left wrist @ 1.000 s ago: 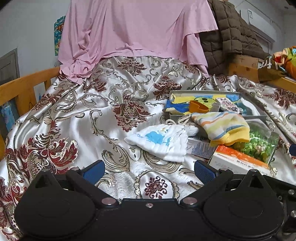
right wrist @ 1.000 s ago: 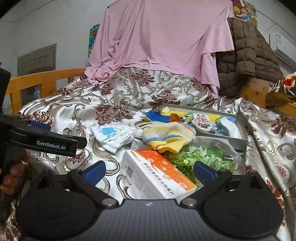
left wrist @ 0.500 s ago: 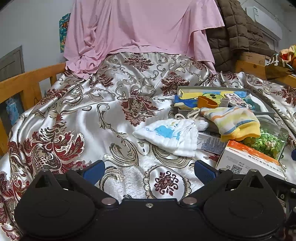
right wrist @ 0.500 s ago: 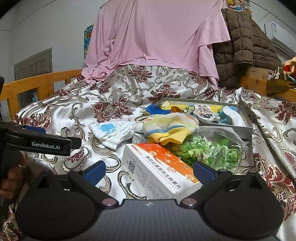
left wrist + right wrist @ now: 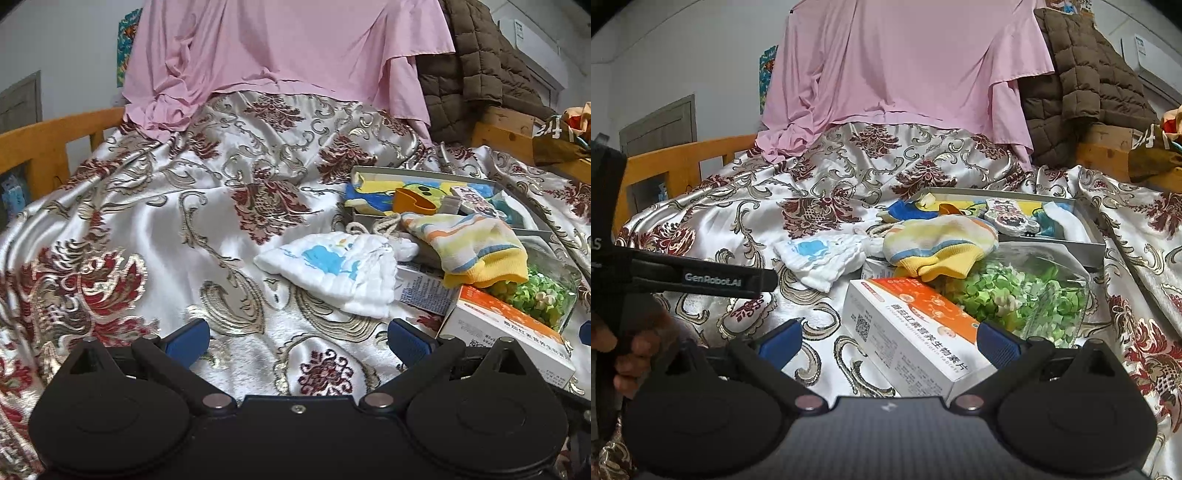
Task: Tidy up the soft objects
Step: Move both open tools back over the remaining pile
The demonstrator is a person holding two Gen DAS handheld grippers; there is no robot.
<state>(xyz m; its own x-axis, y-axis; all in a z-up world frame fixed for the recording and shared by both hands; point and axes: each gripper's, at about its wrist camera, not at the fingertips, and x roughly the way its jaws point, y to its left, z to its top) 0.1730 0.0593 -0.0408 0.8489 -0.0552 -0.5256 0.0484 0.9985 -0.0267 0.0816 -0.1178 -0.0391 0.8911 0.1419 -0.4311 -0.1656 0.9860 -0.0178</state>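
Both hand-held grippers hover low over a bed draped in a satin bedspread (image 5: 155,229) patterned with dark red and gold scrollwork. The left hand-held gripper (image 5: 298,338) has its blue-tipped fingers spread wide with nothing between them, pointing at bare bedspread just short of a white muslin cloth (image 5: 332,271) printed with a blue animal. The right hand-held gripper (image 5: 890,339) is likewise released and empty, its jaws framing the near end of a white and orange medicine box (image 5: 912,332) that lies flat on the bedspread.

The soft things sit in a loose cluster. The white muslin cloth lies crumpled on the bedspread to the left of the pile. A striped knit hat (image 5: 942,247) in yellow, orange and blue bands rests just beside it, on top of a second small carton and against a clear bag of green pieces (image 5: 1023,295). Behind these stands a shallow grey tray (image 5: 1086,236) holding a blue and yellow cartoon cloth (image 5: 388,188), an orange piece and a small patterned item.

At the head of the bed a pink sheet (image 5: 905,74) hangs down, with a brown quilted jacket (image 5: 1082,85) to its right. A wooden bed rail (image 5: 683,162) runs along the left side. In the right wrist view the left device shows at the left edge, held by the person's hand (image 5: 635,354).
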